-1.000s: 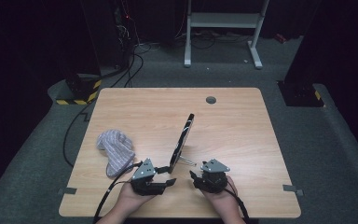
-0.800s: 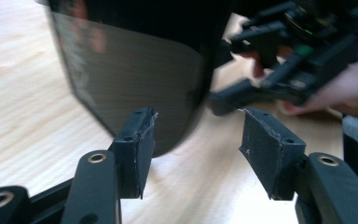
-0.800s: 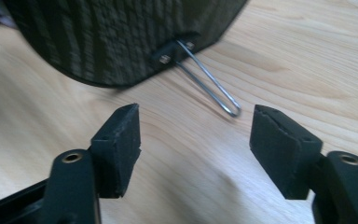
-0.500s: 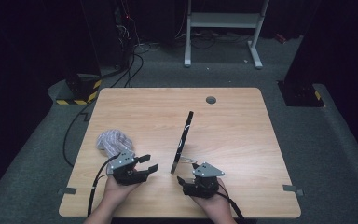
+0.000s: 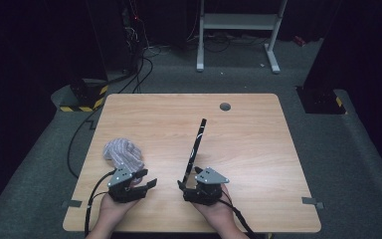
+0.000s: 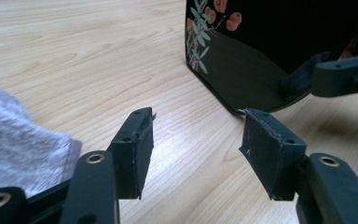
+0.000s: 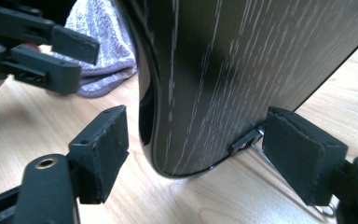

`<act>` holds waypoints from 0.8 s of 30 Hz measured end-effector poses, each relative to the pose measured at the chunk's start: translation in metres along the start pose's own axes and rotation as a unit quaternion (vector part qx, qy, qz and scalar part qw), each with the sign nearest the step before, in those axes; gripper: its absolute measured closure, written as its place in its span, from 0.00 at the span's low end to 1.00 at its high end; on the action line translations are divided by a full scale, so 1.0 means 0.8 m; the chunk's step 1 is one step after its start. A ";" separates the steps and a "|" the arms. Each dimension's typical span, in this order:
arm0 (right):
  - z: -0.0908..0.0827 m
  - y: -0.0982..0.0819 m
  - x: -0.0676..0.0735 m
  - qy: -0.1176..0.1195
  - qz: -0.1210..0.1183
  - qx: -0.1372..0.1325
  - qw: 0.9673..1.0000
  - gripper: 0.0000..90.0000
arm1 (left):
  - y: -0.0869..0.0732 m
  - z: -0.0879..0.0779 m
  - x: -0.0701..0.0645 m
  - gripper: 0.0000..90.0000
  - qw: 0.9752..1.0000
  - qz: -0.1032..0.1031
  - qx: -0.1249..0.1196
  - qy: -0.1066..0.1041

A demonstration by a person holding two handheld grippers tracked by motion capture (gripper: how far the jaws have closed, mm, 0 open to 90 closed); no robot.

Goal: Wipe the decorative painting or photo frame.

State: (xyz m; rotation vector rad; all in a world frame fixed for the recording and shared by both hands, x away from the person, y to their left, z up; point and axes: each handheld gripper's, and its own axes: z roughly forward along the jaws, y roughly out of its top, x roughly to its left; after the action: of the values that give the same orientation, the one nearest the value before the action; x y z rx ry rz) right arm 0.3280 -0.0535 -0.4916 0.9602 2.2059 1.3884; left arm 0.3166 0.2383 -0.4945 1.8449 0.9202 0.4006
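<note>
While the flat black panel point(image 5: 194, 149) stands on its edge in the lower middle of the high view, the right gripper point(image 5: 183, 185) brackets its near end. Its jaws have just been opening and now stand wide, so nothing is clamped. I'd draw that hand straight back without brushing the panel, or it may topple. At lower left, the left gripper point(image 5: 148, 179) hangs slack over the bare wooden table point(image 5: 258, 149), just beside the crumpled pale lilac cloth point(image 5: 124, 153). The left gripper view shows painted red berries point(image 6: 214, 14) on the panel's face. The right gripper view shows a streaked wood-grain back and a small metal clip point(image 7: 244, 140).
</note>
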 end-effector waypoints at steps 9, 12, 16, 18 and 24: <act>-0.004 -0.003 -0.006 -0.011 -0.002 0.001 1.000 0.31 | 0.002 -0.001 0.004 0.48 1.000 -0.003 -0.001 0.007; -0.008 -0.005 -0.008 -0.013 -0.001 0.000 1.000 0.32 | 0.004 0.003 0.002 0.48 1.000 0.001 -0.002 0.001; -0.020 -0.012 -0.016 -0.020 0.002 -0.003 1.000 0.37 | 0.009 0.012 -0.001 0.48 1.000 0.007 -0.002 -0.003; -0.026 -0.015 -0.019 -0.027 0.006 -0.005 1.000 0.39 | 0.014 0.019 -0.004 0.48 1.000 0.011 -0.001 -0.005; -0.039 -0.022 -0.033 -0.043 0.016 -0.008 0.999 0.45 | 0.019 0.029 -0.005 0.48 1.000 0.012 0.003 -0.005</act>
State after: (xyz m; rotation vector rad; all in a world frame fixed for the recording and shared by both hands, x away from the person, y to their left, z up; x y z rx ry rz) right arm 0.3211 -0.0975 -0.4942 1.0357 2.1225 1.3497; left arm 0.3350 0.2175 -0.4909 1.8631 0.8938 0.4039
